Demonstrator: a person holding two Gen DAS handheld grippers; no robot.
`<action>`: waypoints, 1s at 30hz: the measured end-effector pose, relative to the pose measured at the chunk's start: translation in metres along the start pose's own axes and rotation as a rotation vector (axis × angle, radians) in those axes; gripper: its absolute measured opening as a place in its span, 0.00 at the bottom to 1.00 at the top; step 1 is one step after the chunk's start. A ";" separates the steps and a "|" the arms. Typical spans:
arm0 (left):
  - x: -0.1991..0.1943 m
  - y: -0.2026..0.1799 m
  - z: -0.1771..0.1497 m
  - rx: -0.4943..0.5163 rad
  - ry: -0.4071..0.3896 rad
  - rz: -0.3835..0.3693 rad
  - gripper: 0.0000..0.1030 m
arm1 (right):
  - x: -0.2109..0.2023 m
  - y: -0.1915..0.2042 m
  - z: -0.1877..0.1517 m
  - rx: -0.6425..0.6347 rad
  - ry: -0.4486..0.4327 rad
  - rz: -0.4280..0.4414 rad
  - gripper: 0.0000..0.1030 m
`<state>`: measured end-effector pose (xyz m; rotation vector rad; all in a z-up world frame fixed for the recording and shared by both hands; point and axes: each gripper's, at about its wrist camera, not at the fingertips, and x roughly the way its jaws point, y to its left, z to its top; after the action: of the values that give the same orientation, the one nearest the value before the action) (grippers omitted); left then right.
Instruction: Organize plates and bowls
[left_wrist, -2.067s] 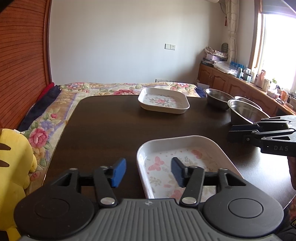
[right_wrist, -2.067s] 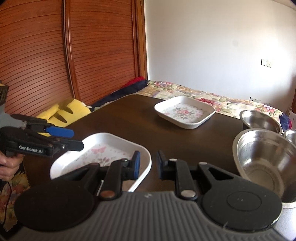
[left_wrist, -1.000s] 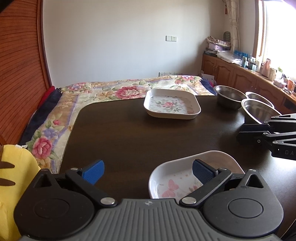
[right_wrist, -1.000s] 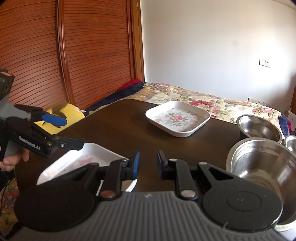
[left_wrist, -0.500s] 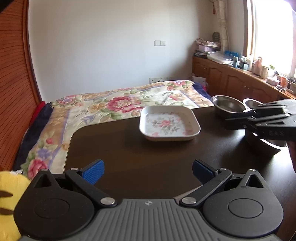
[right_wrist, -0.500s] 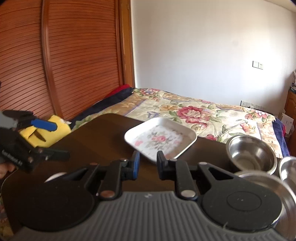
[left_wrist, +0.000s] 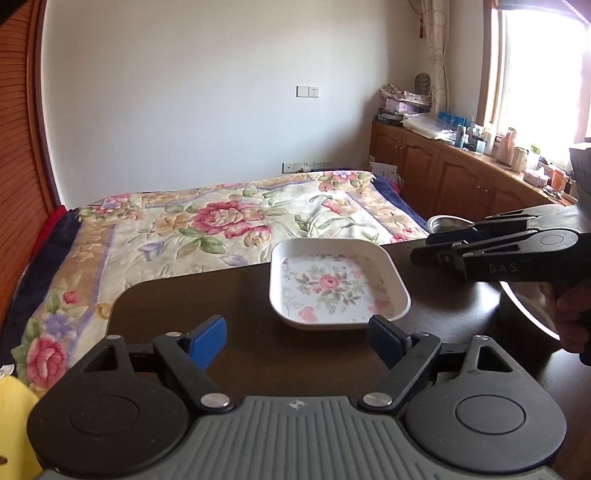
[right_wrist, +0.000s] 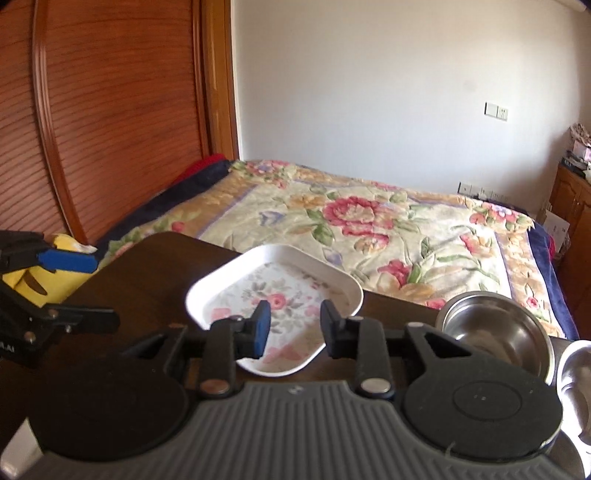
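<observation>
I've got my left tool (left_wrist: 297, 341) over the near part of the dark desk (left_wrist: 192, 306), its blue-padded fingers (left_wrist: 207, 341) spread wide apart with nothing between them. Straight ahead sits the white square plate (left_wrist: 338, 282) with the rose print, flat on the desk near the far edge, just past my fingertips and not touching them. My right tool (right_wrist: 293, 326) is parted too, a narrower gap, empty, hovering over the near corner of that same plate. From the left camera I see it coming in from the right, a hand (left_wrist: 570, 314) on its grip. Right of the plate is a steel bowl (right_wrist: 493, 330), upright, and a second steel bowl (right_wrist: 574, 387) at the right edge, nearer me. Beyond the desk lies the bed with its floral quilt (right_wrist: 369, 229).
</observation>
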<state>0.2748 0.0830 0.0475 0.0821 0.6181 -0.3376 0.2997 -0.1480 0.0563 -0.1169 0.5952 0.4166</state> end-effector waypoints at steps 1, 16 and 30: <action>0.007 0.003 0.001 -0.008 0.007 0.001 0.80 | 0.004 0.000 0.001 -0.004 0.011 -0.008 0.30; 0.079 0.021 0.022 -0.020 0.067 -0.014 0.53 | 0.048 -0.018 0.016 0.023 0.169 -0.040 0.31; 0.112 0.025 0.026 -0.076 0.118 -0.030 0.29 | 0.071 -0.030 0.018 0.022 0.298 0.012 0.30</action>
<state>0.3831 0.0702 0.0032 0.0204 0.7486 -0.3397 0.3743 -0.1465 0.0306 -0.1557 0.8936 0.4072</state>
